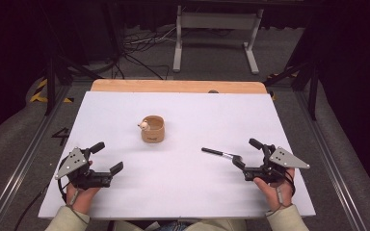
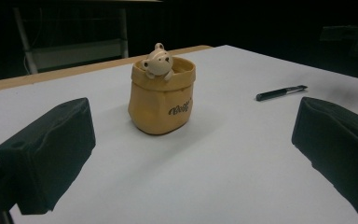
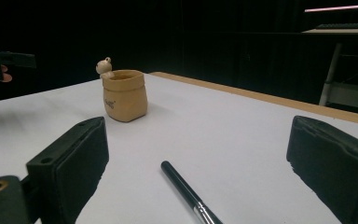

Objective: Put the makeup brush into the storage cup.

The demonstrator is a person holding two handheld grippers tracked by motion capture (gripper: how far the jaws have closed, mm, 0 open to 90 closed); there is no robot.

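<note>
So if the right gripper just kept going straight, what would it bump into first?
Probably the black pen, lying on the table between the open right gripper jaws. The tan pot stands farther off, to one side.

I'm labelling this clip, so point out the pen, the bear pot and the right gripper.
pen (image 3: 186,191), right gripper view, black barrel.
bear pot (image 2: 161,105), left gripper view, front wall.
right gripper (image 1: 245,156), high view, gap between its open jaws.

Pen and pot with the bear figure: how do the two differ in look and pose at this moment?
The pen is black, thin and lies flat on the table; the pot is tan, squat and stands upright. The pen lies just ahead of the right gripper, between its open jaws in the right gripper view; the pot stands apart from both the right gripper and the left gripper. Both rest untouched on the white surface.
</note>
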